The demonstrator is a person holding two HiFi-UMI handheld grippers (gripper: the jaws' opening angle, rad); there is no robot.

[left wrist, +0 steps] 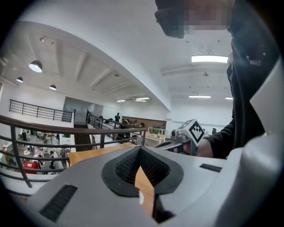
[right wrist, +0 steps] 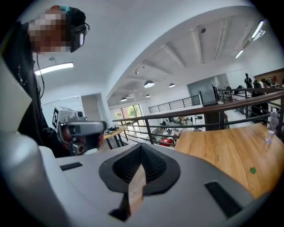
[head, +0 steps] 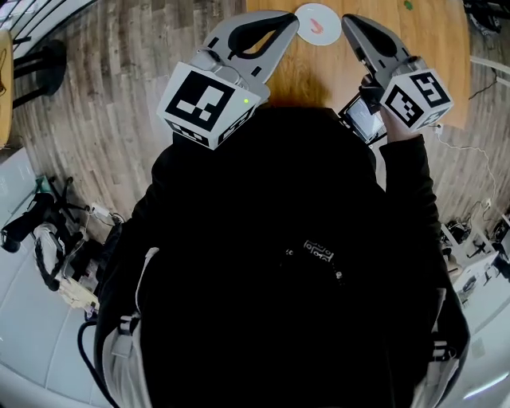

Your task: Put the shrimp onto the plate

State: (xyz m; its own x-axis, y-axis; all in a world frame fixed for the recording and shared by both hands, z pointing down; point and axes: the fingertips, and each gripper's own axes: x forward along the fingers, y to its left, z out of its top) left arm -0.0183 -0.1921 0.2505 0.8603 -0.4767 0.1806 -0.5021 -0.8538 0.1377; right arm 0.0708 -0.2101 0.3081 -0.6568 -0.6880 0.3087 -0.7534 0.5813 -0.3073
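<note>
The pink shrimp [head: 317,25] lies on the little white plate [head: 327,11] on the wooden bench [head: 430,40]. The plate sits between the tips of both grippers. The left gripper [head: 292,21] has its fingers [left wrist: 126,166] pressed together, holding nothing. The right gripper [head: 349,21] is the same.

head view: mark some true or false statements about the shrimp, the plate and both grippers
1. The pink shrimp lies on the round white plate. True.
2. The left gripper holds the shrimp. False: its jaws are together on nothing.
3. The plate sits on the wooden table. True.
4. The right gripper is wide open over the plate. False: its jaws are together, empty, beside the plate.
</note>
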